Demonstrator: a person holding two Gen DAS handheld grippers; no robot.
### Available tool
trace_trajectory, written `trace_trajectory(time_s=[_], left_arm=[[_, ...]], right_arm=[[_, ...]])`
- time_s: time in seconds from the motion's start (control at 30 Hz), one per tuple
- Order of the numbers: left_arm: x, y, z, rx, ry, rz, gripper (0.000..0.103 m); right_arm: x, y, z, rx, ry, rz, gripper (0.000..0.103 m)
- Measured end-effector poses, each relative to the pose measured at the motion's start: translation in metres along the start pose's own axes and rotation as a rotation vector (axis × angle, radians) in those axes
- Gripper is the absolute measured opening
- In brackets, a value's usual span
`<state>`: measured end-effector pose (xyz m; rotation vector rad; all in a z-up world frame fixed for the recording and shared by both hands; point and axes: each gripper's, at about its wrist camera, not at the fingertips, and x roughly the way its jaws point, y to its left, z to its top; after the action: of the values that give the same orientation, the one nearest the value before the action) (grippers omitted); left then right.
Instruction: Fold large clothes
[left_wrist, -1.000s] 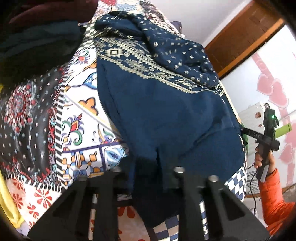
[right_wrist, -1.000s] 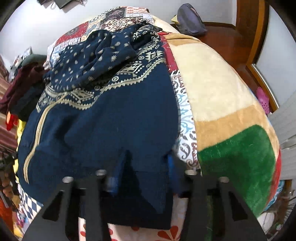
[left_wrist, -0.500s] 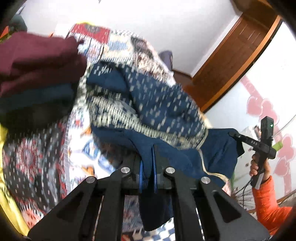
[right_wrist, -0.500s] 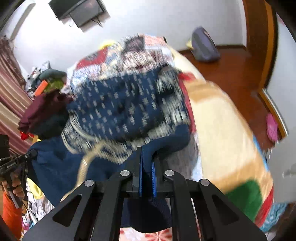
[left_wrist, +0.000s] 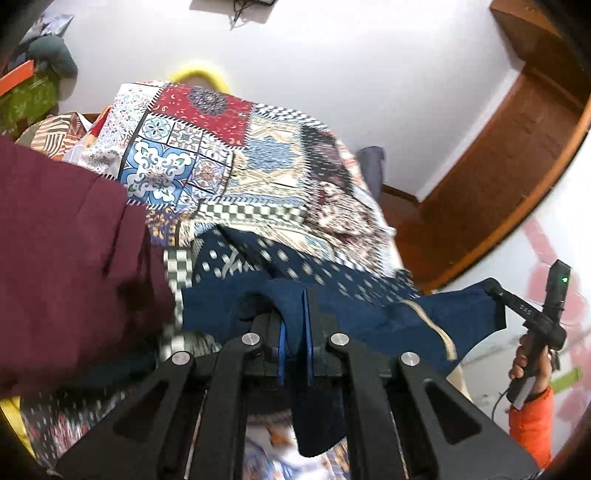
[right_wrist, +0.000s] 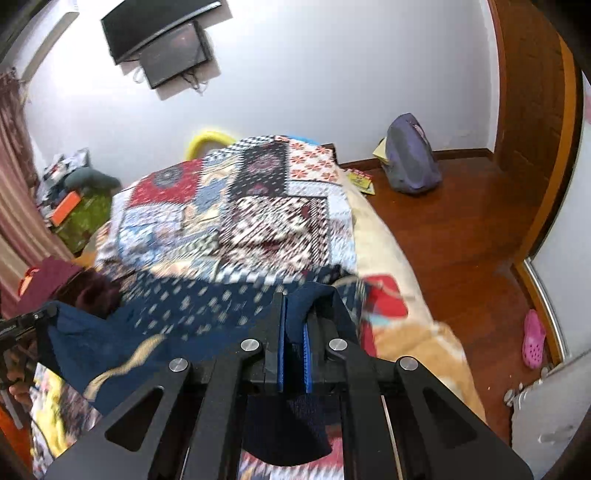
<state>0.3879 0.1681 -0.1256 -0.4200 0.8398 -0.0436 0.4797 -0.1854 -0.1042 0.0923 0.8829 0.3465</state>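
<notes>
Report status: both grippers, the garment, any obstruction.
Left gripper shut on navy garment. Right gripper shut on it too, hem lifted over the bed. Maroon clothes close at left.

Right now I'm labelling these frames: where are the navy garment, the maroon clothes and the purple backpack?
Navy garment (left_wrist: 399, 325): left wrist view, on its lifted plain hem.
Maroon clothes (left_wrist: 62, 258): left wrist view, middle of the pile.
Purple backpack (right_wrist: 410, 158): right wrist view, its front panel.

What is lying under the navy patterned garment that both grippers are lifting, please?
Beneath the navy garment the patchwork bedspread shows, with a cream blanket at its right edge. Both grippers' jaws are clamped on the hem. Whatever lies directly under the draped cloth is hidden.
</notes>
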Motion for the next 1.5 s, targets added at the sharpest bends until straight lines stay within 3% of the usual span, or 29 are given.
trace_trajectory(time_s=[0.13, 0.27, 0.43, 0.53, 0.57, 0.6, 0.67, 0.73, 0.77, 0.83, 0.97, 1.2, 1.37, 1.5], left_arm=[[0.054, 0.014, 0.013, 0.022, 0.057, 0.111, 0.007], [0.095, 0.026, 0.007, 0.064, 0.141, 0.201, 0.009], [0.107, 0.016, -0.004, 0.188, 0.189, 0.277, 0.013], [0.097, 0.005, -0.002, 0.233, 0.184, 0.291, 0.023], [0.090, 0.000, -0.001, 0.242, 0.180, 0.281, 0.029], [0.084, -0.004, 0.000, 0.246, 0.175, 0.269, 0.035], [0.073, -0.012, 0.002, 0.252, 0.166, 0.255, 0.045], [0.059, -0.019, 0.006, 0.258, 0.122, 0.276, 0.060], [0.052, -0.023, 0.007, 0.264, 0.086, 0.295, 0.067], [0.034, -0.029, 0.009, 0.290, 0.019, 0.327, 0.071], [0.014, -0.034, 0.002, 0.285, 0.016, 0.289, 0.071], [0.024, -0.048, -0.051, 0.374, 0.120, 0.224, 0.071], [0.055, -0.057, -0.096, 0.447, 0.196, 0.222, 0.071], [0.081, -0.052, -0.106, 0.439, 0.215, 0.254, 0.071]], right_arm=[[0.051, -0.009, 0.010, 0.023, 0.047, -0.038, 0.007], [0.088, -0.013, 0.011, 0.032, 0.115, -0.082, 0.007], [0.098, -0.009, 0.009, -0.003, 0.184, -0.139, 0.010], [0.086, 0.000, 0.013, -0.066, 0.181, -0.191, 0.014], [0.084, 0.003, 0.016, -0.085, 0.177, -0.221, 0.023], [0.079, 0.005, 0.018, -0.104, 0.166, -0.259, 0.038], [0.063, 0.012, 0.024, -0.154, 0.103, -0.306, 0.055], [0.039, 0.017, 0.027, -0.187, 0.038, -0.318, 0.056], [0.032, 0.019, 0.028, -0.188, 0.029, -0.304, 0.056], [0.013, 0.020, 0.026, -0.172, 0.019, -0.232, 0.056], [-0.009, 0.029, 0.011, -0.190, 0.032, -0.141, 0.057], [0.004, 0.048, -0.036, -0.225, 0.143, -0.018, 0.057], [0.029, 0.056, -0.065, -0.203, 0.229, 0.049, 0.057], [0.057, 0.055, -0.071, -0.149, 0.283, 0.064, 0.057]])
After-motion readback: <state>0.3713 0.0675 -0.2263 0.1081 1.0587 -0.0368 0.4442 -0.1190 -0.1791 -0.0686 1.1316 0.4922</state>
